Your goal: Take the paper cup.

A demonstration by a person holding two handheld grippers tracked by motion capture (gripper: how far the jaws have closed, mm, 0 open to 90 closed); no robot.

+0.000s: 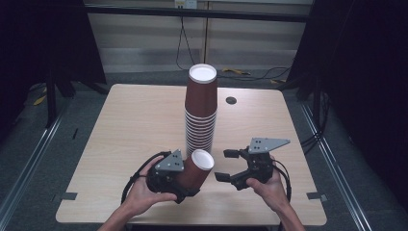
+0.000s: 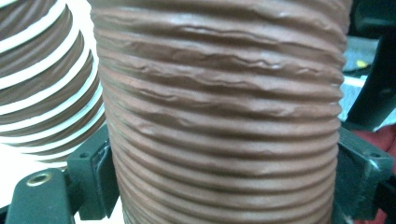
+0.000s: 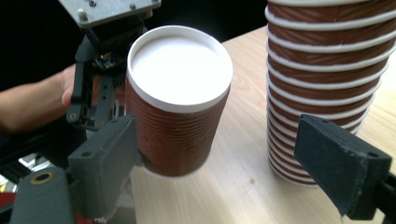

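A tall stack of upside-down brown ribbed paper cups with white rims stands at the table's middle; it also rises at the right of the right gripper view. My left gripper is shut on a single brown cup, tilted so its white end points up and to the right, close to the foot of the stack. The ribbed wall of that cup sits squeezed between the left jaws. My right gripper stands open just right of the held cup, its jaws apart, touching nothing.
The wooden table has a small dark round hole behind the stack. Dark curtains and metal floor rails flank the table, and cables lie on the floor beyond its far edge.
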